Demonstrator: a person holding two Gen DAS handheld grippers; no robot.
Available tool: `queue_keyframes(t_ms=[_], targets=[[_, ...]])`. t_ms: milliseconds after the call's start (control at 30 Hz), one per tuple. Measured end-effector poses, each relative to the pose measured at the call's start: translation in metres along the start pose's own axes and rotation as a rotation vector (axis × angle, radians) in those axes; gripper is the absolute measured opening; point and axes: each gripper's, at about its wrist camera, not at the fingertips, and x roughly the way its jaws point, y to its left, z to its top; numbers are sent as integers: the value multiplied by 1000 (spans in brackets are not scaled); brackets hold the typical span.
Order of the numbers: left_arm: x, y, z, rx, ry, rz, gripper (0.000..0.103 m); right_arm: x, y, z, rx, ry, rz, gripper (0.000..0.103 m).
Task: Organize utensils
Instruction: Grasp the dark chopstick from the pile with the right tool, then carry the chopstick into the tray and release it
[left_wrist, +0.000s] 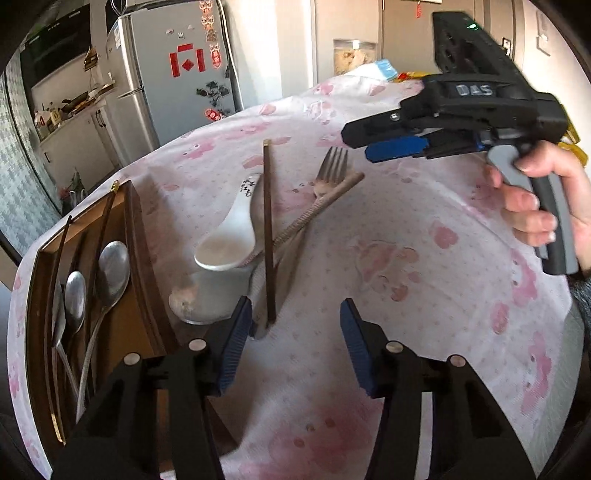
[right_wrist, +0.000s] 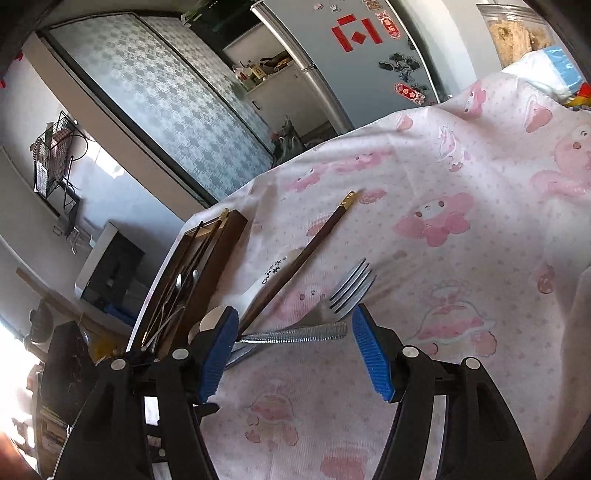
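Here the dark chopstick ends just beside the open left tool's left pad

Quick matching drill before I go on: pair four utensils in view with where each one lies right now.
Things:
1. Metal spoons
2. White spoon
3. Fork
4. Loose chopstick

Places:
A. on the cloth, tines toward the far edge
B. in the wooden tray
C. lying across the white spoon's handle
D. on the cloth beside the tray

Pairs: 1-B, 2-D, 3-A, 4-C
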Motion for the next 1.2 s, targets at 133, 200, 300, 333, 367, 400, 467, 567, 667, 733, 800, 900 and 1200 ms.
queue_keyframes(t_ms=[133,200,300,333,367,400,467,567,667,733,800,900,1200], targets=[[9,6,7,-17,27,5,42,3,-1,0,19,1,3,65],[10,10,9,-33,35,19,30,4,-1,1,31,0,13,65],[10,15,11,-50,36,21,17,9,3,3,39,2,15,65],[8,16,11,-56,31,17,6,11,5,3,44,4,19,65],[7,19,12,-69,22,34,6,13,7,3,49,5,23,65],[3,21,12,-85,10,30,6,14,9,3,52,6,24,65],[-3,23,12,-102,-7,17,5,19,17,2,49,11,19,65],[-16,18,11,-92,-36,25,5,29,28,3,49,18,29,65],[-30,9,10,-79,-67,25,5,46,36,0,61,43,22,59],[-36,3,10,-66,-77,26,5,56,36,-1,76,54,-10,47],[-43,-1,9,-61,-92,36,5,64,31,-2,123,59,-10,39],[-48,-3,5,-59,-96,21,5,67,27,-3,160,49,-2,30],[-57,0,-8,-46,-98,16,6,57,47,0,150,17,50,18]])
